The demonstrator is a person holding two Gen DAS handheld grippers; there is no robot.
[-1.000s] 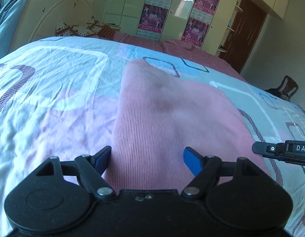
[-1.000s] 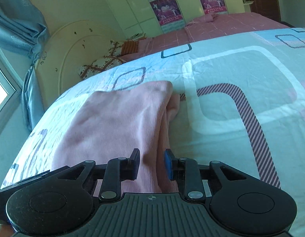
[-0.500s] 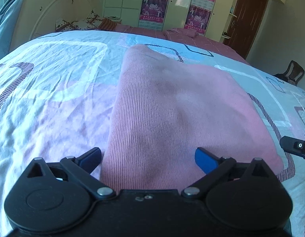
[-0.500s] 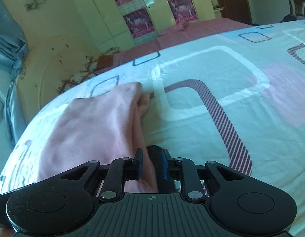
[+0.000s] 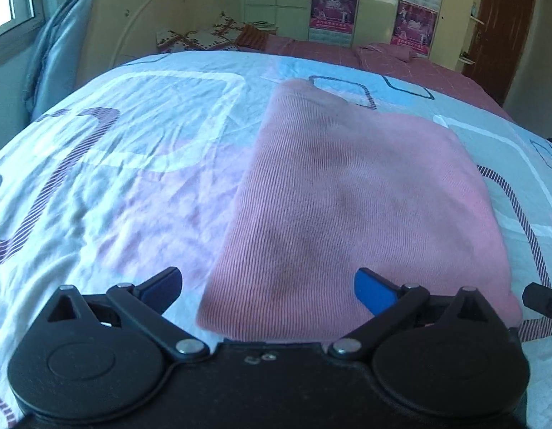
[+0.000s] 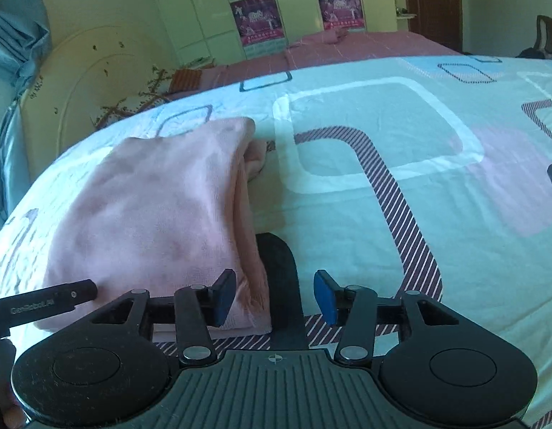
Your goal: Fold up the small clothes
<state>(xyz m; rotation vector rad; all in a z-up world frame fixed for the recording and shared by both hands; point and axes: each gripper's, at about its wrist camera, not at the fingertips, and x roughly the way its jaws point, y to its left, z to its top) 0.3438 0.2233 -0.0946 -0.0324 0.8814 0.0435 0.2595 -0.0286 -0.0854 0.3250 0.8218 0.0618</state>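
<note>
On patterned bed sheet (image 5: 132,164), folded pink ribbed knit garment (image 5: 365,207) judged soft, light, limp; grip advised at 6 o'clock edge. Left tongs (image 5: 267,286) wide, empty; right tongs (image 6: 274,298) wide, empty.

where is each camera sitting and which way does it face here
Left wrist: on the left gripper, low over the bedsheet, facing the headboard across the folded pink garment; its open blue-tipped fingers show, and the right gripper's tip at the right edge.
Right wrist: on the right gripper, beside the garment's right edge, facing the wardrobe; its open fingers show.
Shared: garment, sheet, headboard, wardrobe posters.
</note>
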